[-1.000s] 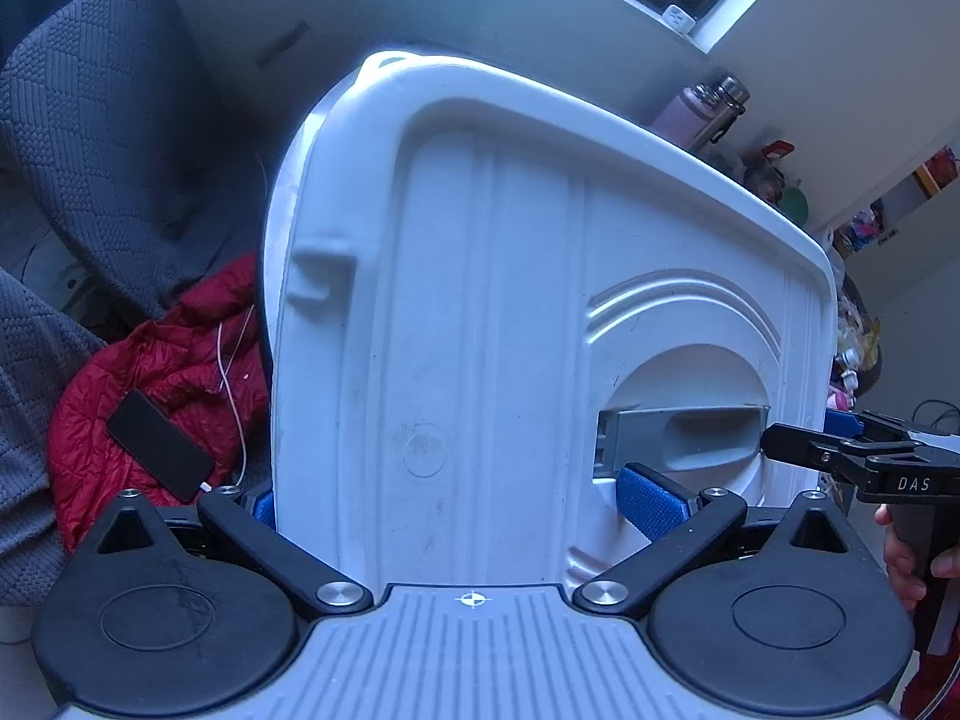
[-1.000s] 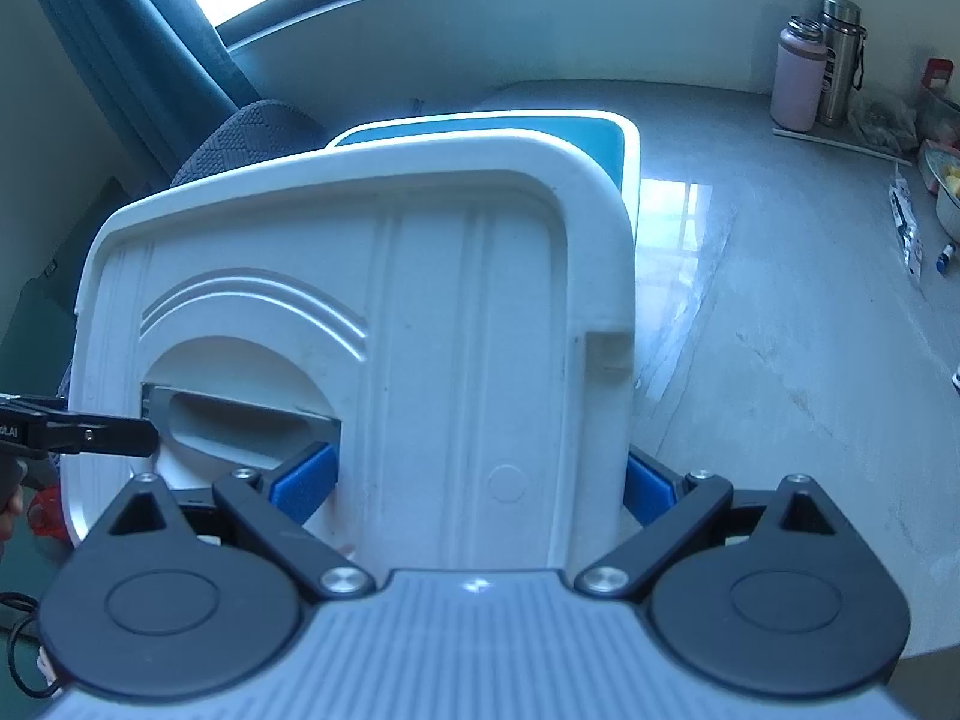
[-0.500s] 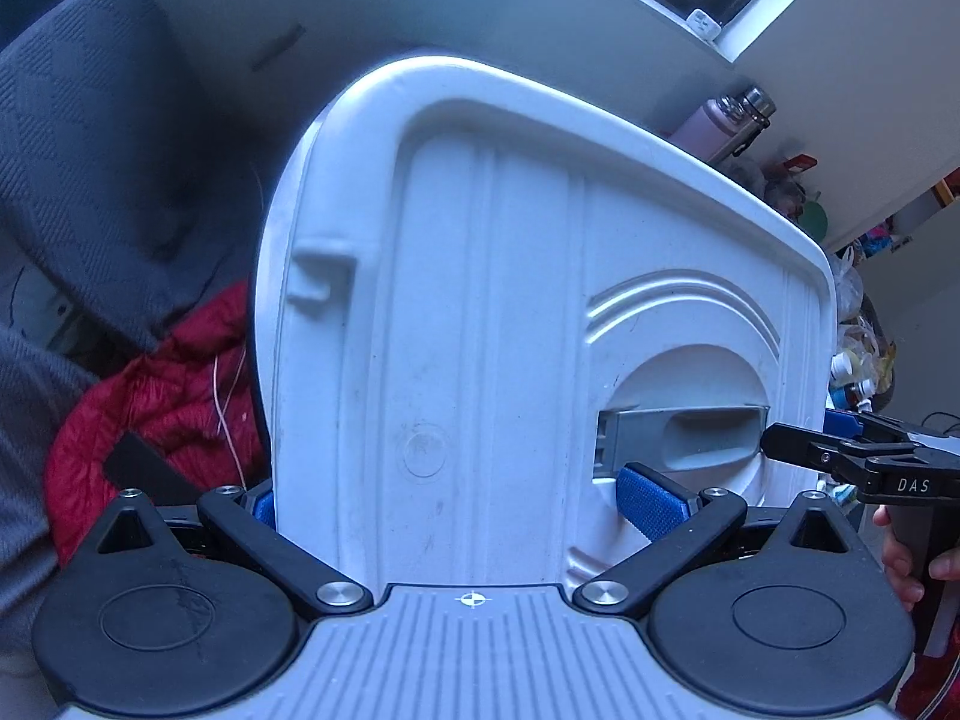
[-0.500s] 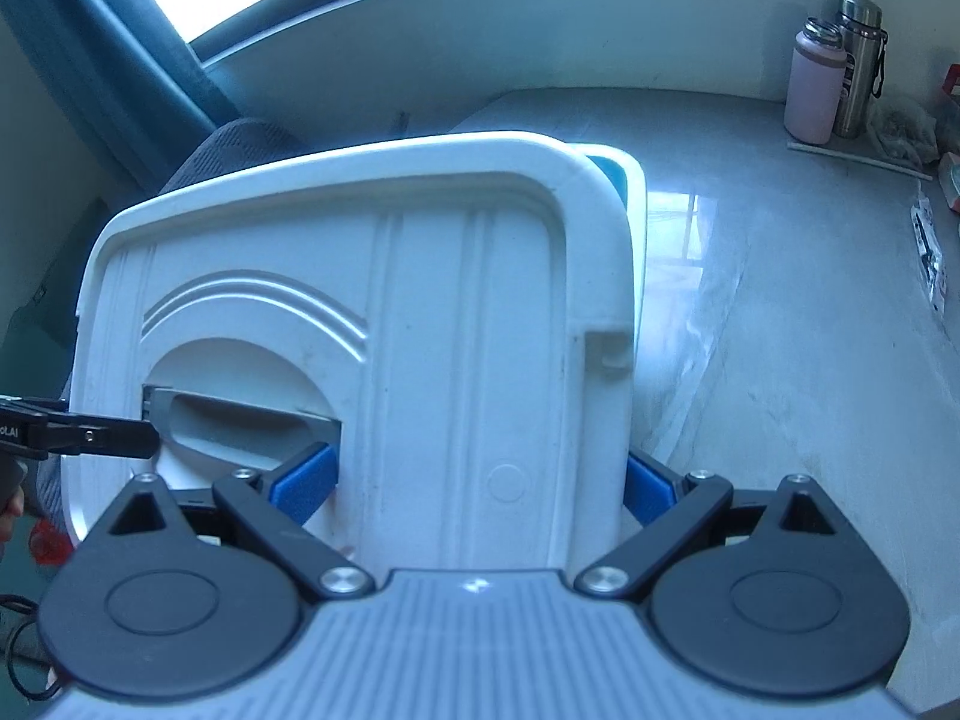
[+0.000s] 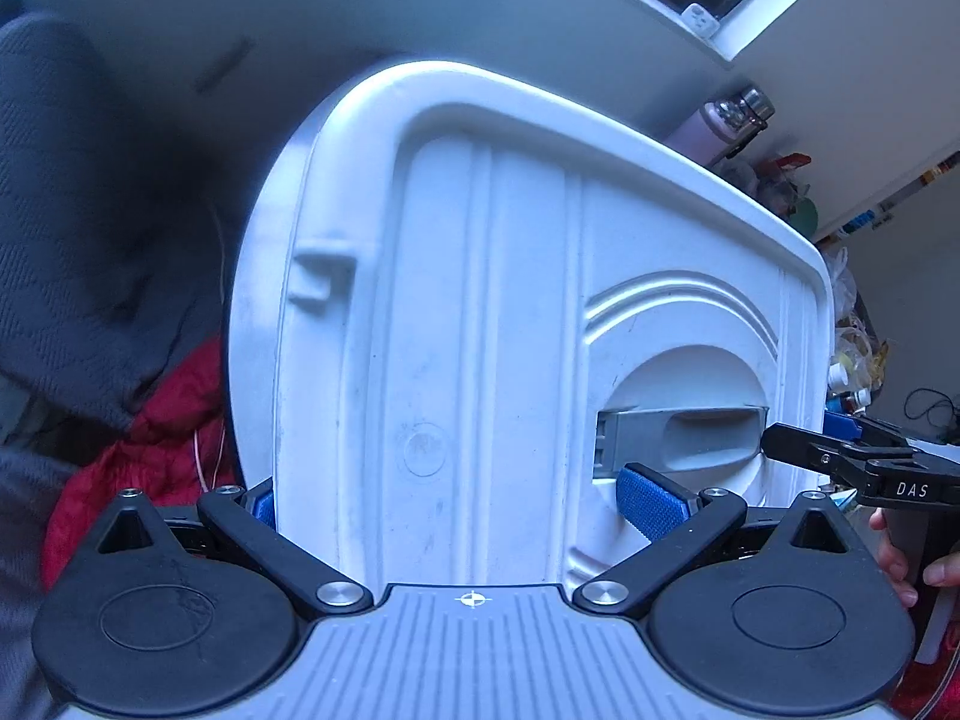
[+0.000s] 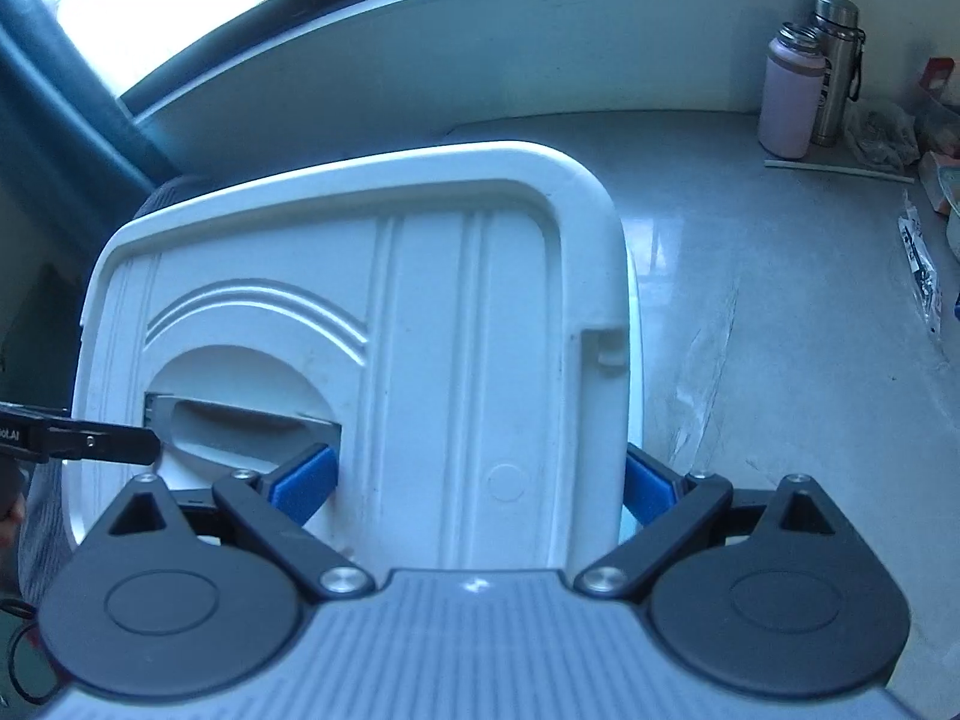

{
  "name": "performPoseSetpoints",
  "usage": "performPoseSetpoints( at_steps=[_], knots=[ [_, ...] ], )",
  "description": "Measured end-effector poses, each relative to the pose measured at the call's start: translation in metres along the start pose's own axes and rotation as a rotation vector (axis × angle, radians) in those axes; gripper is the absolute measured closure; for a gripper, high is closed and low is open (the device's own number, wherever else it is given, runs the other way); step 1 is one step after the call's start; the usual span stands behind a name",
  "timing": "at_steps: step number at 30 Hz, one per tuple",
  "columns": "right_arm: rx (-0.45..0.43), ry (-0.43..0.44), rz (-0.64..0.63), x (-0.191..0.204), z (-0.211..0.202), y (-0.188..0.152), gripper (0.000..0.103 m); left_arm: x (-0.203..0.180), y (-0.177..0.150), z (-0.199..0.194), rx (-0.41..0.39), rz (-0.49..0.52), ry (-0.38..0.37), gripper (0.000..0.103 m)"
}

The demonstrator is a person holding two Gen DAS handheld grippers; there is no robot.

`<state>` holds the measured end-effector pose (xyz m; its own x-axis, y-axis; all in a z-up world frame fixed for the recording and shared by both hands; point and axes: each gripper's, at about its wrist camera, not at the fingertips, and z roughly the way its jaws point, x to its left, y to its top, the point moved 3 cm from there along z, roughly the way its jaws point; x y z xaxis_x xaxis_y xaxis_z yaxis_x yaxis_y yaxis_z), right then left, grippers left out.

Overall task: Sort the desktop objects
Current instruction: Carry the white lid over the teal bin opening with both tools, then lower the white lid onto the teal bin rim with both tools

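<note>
A large white plastic lid (image 5: pixel 480 330) with a grey recessed handle (image 5: pixel 678 432) fills both wrist views; it also shows in the right wrist view (image 6: pixel 420 330). My left gripper (image 5: pixel 462 498) is shut on the lid's left half, blue pads on either side. My right gripper (image 6: pixel 474 486) is shut on its right half. Each gripper's black tip shows in the other's view, beside the handle (image 6: pixel 240 420). The lid is held up, tilted, above the grey desk (image 6: pixel 780 330).
A pink bottle (image 6: pixel 789 102) and a steel flask (image 6: pixel 837 66) stand at the desk's back right, with packets and clutter (image 6: pixel 918 264) beside them. A grey chair (image 5: pixel 72 210) and a red jacket (image 5: pixel 150 444) are at the left. A window runs behind.
The lid, held in both grippers, has risen and tilted over the last second: the blue box under it and the phone on the jacket have dropped out of sight.
</note>
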<state>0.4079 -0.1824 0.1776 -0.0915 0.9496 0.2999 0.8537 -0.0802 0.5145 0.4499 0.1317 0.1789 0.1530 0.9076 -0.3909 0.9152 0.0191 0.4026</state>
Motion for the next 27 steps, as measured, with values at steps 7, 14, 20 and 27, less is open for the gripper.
performPoseSetpoints(
  at_steps=[7, 14, 20, 27],
  knots=[
    [-0.001, -0.032, 0.016, 0.005, 0.020, 0.018, 0.005, 0.025, 0.028, 0.023, 0.033, -0.024, -0.035, 0.000],
    [0.021, -0.024, 0.034, -0.001, 0.037, 0.034, 0.005, 0.040, 0.049, 0.037, 0.018, -0.048, -0.042, 0.000],
    [0.040, -0.014, 0.027, -0.002, 0.048, 0.040, 0.005, 0.048, 0.058, 0.048, 0.018, -0.078, -0.037, 0.000],
    [0.058, -0.046, -0.008, -0.006, 0.056, 0.044, 0.005, 0.060, 0.062, 0.064, 0.038, -0.097, -0.013, 0.000]
  ],
)
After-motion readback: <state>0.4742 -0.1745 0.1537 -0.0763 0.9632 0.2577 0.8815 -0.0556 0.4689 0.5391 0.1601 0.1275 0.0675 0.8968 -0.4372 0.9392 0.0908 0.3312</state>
